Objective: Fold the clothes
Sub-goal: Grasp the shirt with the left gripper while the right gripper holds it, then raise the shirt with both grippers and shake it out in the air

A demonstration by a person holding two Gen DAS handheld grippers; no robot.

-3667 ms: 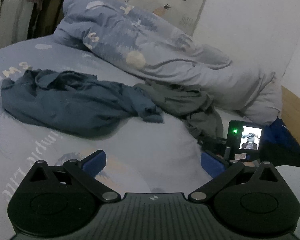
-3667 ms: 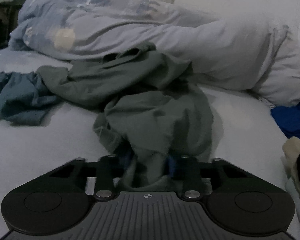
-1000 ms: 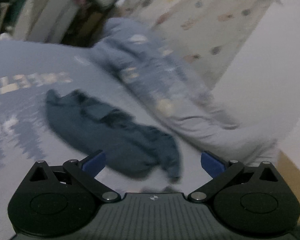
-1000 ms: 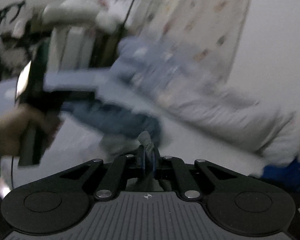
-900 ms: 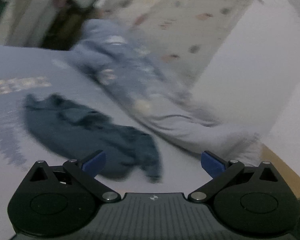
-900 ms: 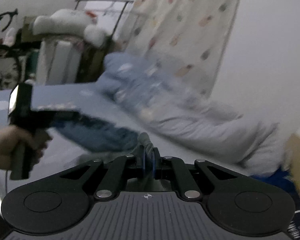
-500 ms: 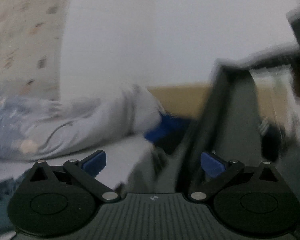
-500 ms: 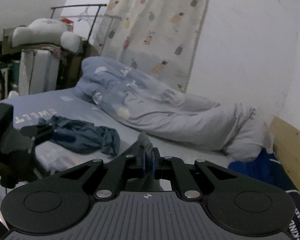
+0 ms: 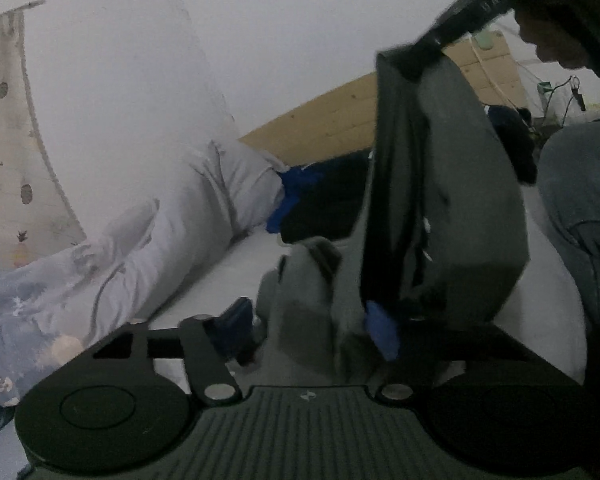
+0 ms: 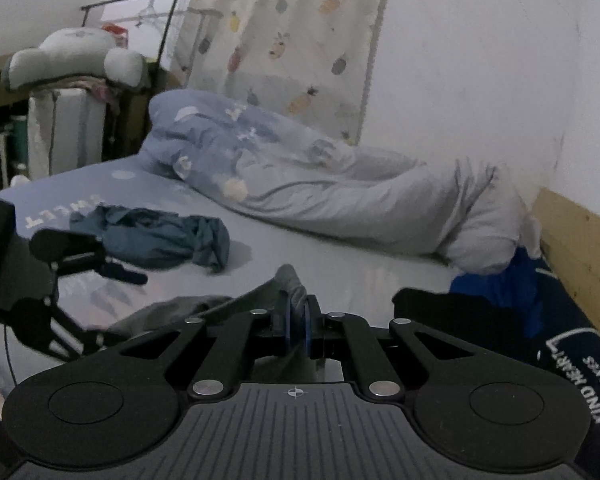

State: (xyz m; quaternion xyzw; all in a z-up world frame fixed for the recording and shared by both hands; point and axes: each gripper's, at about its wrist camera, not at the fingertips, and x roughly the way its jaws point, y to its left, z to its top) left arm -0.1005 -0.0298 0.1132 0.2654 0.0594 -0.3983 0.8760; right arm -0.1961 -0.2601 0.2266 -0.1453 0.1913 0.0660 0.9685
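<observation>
**Mid-air, a grey garment hangs between two grips**

Now lifted clear of the bed (image 10: 340, 248), the grey garment (image 9: 452, 208) is the landmark for everything else in view. Above it, the right hand-held gripper (image 10: 296, 330) has its blue pads drawn almost together, pinching a small bunch of the cloth's upper edge; from there the fabric drops in a long, nearly vertical fall. At the garment's lower part, the left hand-held gripper (image 9: 308, 332) has just been closing its jaws, and a fold of grey fabric now sits between the blue pads, which appear to press on it from either side.

So the cloth's long axis runs from the right grip above down to the left grip below, and the left hand is the nearer one to the free lower hem. Whatever spreading follows would seem to turn on drawing those two hold points apart along that line.

Beyond the garment, on the bed toward the rumpled duvet (image 10: 300, 176), a blue garment (image 10: 156, 236) lies crumpled and waiting. To the garment's far side, beside the wooden bed board (image 9: 320, 124), darker blue cloth (image 9: 296, 188) is heaped. A person's sleeve (image 9: 580, 184) shows just past the hanging fabric.
</observation>
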